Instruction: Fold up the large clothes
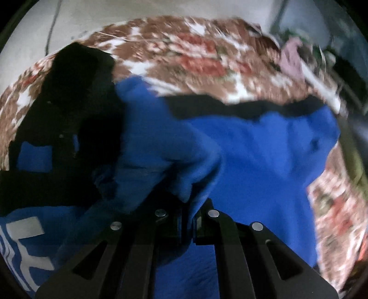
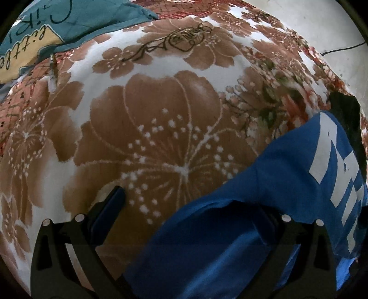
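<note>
A large blue garment [image 1: 264, 147] with black panels and white lettering lies on a floral bedspread [image 1: 195, 53]. My left gripper [image 1: 187, 220] is shut on a raised fold of the blue fabric, which bunches up just above the fingers. The view is blurred by motion. In the right wrist view the same blue garment [image 2: 264, 184] with white block letters lies at the lower right. My right gripper [image 2: 191, 207] is open wide over the bedspread [image 2: 156, 128]. Its left finger [image 2: 110, 207] is bare. The blue cloth drapes over the right finger and hides its tip.
A teal cloth with script lettering [image 2: 57, 20] lies at the far left of the bed. A pale wall with a thin cable [image 2: 340, 49] is behind the bed. Pinkish items and dark furniture [image 1: 296, 57] stand beyond the bed's far right edge.
</note>
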A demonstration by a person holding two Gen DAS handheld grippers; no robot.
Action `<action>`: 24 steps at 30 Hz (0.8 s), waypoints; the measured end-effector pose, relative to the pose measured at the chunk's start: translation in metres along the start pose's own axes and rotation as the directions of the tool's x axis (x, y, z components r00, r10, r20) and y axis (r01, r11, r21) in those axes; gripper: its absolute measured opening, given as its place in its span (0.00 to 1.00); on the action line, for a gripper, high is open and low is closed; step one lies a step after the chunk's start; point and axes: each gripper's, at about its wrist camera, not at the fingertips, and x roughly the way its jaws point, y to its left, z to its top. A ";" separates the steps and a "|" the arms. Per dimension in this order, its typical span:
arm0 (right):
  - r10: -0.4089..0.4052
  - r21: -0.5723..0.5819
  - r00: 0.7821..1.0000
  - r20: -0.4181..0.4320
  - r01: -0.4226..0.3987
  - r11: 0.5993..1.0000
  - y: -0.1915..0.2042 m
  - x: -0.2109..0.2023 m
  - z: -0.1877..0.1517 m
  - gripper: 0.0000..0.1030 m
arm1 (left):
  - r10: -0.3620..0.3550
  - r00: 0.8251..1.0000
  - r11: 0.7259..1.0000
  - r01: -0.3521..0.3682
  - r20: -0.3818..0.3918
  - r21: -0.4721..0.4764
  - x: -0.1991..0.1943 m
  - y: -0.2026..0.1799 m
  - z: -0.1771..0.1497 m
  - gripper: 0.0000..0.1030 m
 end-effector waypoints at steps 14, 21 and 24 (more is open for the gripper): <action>-0.038 0.004 0.996 0.085 0.037 0.999 -0.013 -0.060 -0.019 0.96 | 0.139 0.986 0.986 -0.128 -0.097 0.105 -0.038 -0.052 -0.025 0.87; -0.155 0.049 0.984 0.086 0.151 0.987 -0.061 -0.079 -0.037 0.96 | 0.002 1.000 1.000 -0.002 0.004 0.015 -0.151 -0.020 0.013 0.89; -0.173 0.123 0.984 0.045 0.167 0.978 -0.106 -0.076 -0.051 0.96 | 0.044 0.993 0.999 -0.046 0.108 0.016 -0.213 0.045 0.054 0.94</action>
